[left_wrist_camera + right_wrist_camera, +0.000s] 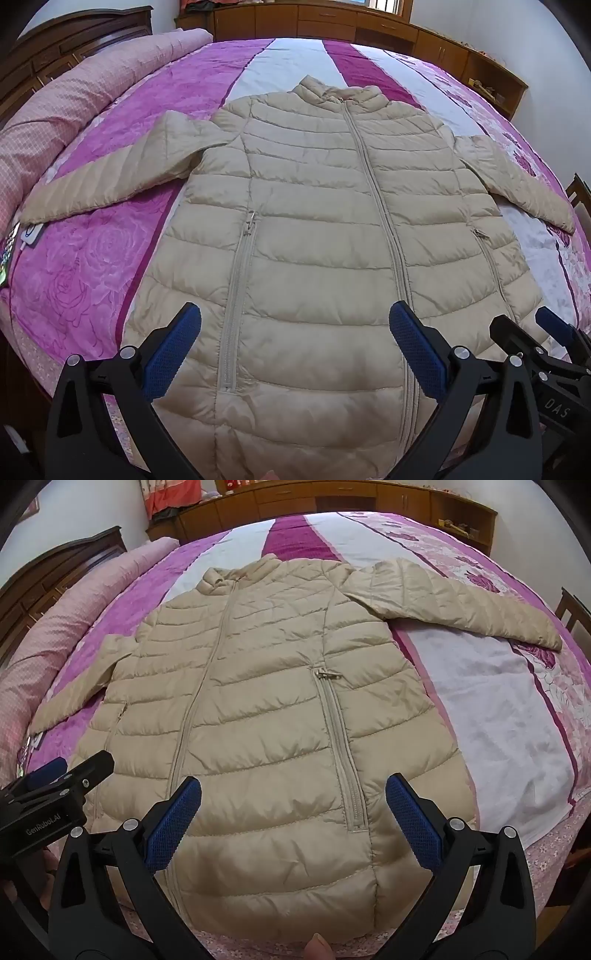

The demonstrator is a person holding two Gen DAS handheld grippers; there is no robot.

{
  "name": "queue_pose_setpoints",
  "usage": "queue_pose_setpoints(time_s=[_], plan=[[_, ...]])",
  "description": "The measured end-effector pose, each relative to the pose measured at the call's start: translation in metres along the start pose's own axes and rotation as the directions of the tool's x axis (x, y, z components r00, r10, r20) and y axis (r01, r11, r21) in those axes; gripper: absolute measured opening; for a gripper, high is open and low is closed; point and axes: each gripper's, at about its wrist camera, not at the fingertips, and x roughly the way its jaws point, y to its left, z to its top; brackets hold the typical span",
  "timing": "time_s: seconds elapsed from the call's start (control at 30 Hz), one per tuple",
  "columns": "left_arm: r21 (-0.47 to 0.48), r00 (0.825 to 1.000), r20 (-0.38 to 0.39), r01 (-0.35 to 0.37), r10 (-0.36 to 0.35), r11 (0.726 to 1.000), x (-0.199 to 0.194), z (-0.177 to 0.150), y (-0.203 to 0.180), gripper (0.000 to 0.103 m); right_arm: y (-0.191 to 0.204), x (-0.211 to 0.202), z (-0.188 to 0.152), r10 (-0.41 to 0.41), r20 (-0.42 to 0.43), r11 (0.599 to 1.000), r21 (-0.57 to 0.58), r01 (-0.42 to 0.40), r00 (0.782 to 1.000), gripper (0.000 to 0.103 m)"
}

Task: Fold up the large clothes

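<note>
Jacket (314, 229) lies flat, zipped, front up on bed (92, 258), sleeves spread, presumably for folding; left gripper (295, 343) and right gripper (293, 812) hover over the hem, jaws spread wide, holding nothing.

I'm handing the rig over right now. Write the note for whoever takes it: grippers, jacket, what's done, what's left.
Left gripper: open, empty, above the jacket's hem.
Right gripper: open, empty, also above the hem, beside the left one.
Jacket: beige, front up, zipped, flat on the bed, collar at the far end. Both sleeves spread out to the sides, left sleeve and right sleeve.
Done: jacket laid out. No fold made.
Left: all the folding. Probably sleeves in over the body first, then fold the body.
</note>
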Motion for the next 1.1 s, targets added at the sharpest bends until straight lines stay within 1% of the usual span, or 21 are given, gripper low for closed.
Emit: queue_pose_setpoints(time_s=[0.77, 0.83, 1.1], plan=[[0.0, 1.0, 0.008, -0.002, 0.002, 1.0, -0.01, 0.004, 0.006, 0.098, 0.0, -0.005, 0.001, 0.001, 0.012, 1.0, 0.002, -0.001, 1.0, 0.1], [0.0, 1.0, 0.008, -0.005, 0.005, 1.0, -0.004, 0.001, 0.004, 0.098, 0.002, -0.006, 0.001, 0.0, 0.012, 1.0, 0.002, 0.0, 1.0, 0.1], [-0.002, 1.0, 0.008, -0.008, 0.008, 1.0, -0.005, 0.001, 0.007, 0.098, 0.003, -0.009, 0.001, 0.009, 0.018, 1.0, 0.003, -0.009, 1.0, 0.1]])
